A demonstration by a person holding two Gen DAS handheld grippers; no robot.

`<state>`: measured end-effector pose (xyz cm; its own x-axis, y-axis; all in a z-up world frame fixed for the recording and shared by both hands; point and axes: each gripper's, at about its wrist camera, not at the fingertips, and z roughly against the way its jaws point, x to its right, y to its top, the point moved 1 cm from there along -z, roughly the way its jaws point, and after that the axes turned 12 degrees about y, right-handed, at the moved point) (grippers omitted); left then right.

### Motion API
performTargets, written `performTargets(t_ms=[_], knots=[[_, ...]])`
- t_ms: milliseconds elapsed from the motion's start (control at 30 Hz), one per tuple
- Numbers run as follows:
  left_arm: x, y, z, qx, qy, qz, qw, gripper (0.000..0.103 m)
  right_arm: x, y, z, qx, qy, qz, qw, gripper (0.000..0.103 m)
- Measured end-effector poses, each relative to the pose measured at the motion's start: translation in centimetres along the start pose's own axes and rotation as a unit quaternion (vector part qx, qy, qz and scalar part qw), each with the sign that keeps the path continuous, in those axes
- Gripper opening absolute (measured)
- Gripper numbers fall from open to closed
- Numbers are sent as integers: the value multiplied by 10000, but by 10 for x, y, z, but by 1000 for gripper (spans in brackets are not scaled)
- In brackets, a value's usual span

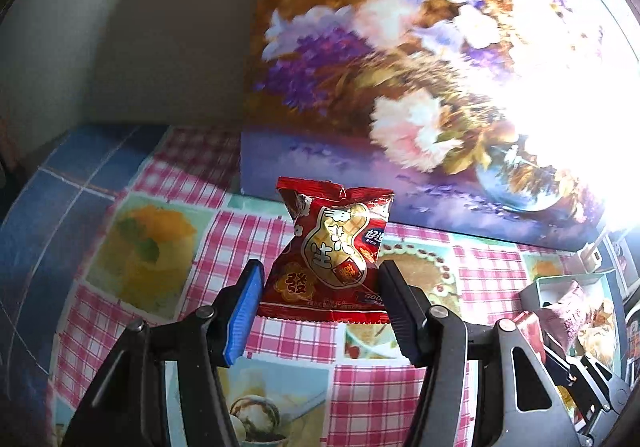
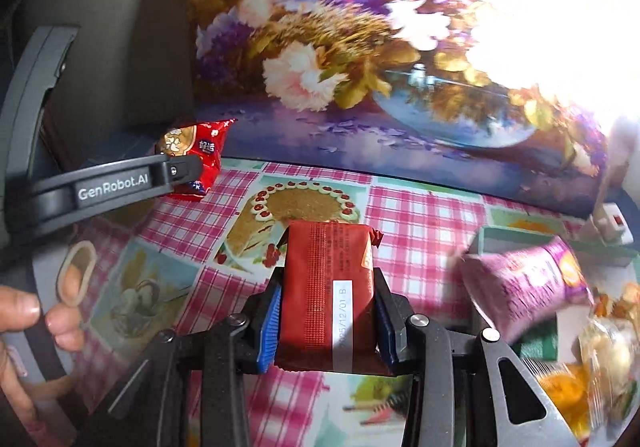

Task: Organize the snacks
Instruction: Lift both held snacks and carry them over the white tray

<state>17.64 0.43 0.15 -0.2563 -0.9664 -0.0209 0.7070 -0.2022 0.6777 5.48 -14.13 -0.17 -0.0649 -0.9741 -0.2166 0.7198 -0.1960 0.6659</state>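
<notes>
1. while my left claw (image 1: 320, 283) stands spread around the red peanut packet (image 1: 334, 253), neither pad pressing it, the packet sits on the checked tablecloth (image 1: 280, 339) just before the flower painting (image 1: 400, 67).
2. my right claw (image 2: 326, 311) clamps a red snack bar (image 2: 326, 287) above the cloth, nearer me than the painting.
3. a purple snack bag (image 2: 524, 287) lies right of the bar.

Two red foil snack packets show: one red peanut-printed foil packet (image 1: 334, 259) and one plain red foil packet with a white date strip (image 2: 329, 297). One pink-purple crinkled snack bag (image 2: 528, 287) lies in one green-rimmed open box (image 2: 520, 237). Two black hand-held grippers with blue pads appear, left (image 1: 320, 301) and right (image 2: 326, 321). One flower painting (image 2: 360, 47) stands behind one checked tabletop (image 2: 420, 215).
</notes>
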Motion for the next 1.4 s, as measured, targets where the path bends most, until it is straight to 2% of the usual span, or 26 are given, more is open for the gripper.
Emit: performTargets(t_ms=[333,400,533,600,700,733,767,800,833,933,1167,1233,1400], knots=[[48,-9,40,615,-98,-518,9967,58,26,3,54,729,32,-222,9971,42],[61,-16,43,662,-179,-676,9954,51,33,3,59,775,32,-287,9966,42],[76,-23,35,456,-443,-789,9949,50,48,1,64,851,20,-432,9954,42],[73,-23,28,369,-416,-675,9962,50,57,1,64,865,29,-567,9946,42],[59,-20,17,307,-142,-479,9983,51,64,0,64,887,23,-634,9940,42],[54,-18,13,326,-54,-420,9986,53,66,-1,63,881,19,-646,9940,42],[49,-16,8,279,28,-417,9987,64,68,-2,62,869,28,-684,9939,42],[45,-16,1,173,126,-433,9988,70,70,-3,61,855,42,-719,9937,42],[42,-18,-6,49,218,-448,9987,71,72,-3,60,830,62,-764,9936,42],[39,-22,-20,-160,286,-435,9985,71,75,-5,58,796,66,-824,9934,42],[55,-35,-45,-404,444,-811,9949,70,74,-5,58,787,81,-810,9936,42],[58,-38,-49,-429,454,-864,9943,55,75,-5,56,764,99,-839,9935,42],[61,-38,-41,-283,455,-944,9941,55,75,-5,58,820,99,-863,9928,42]])
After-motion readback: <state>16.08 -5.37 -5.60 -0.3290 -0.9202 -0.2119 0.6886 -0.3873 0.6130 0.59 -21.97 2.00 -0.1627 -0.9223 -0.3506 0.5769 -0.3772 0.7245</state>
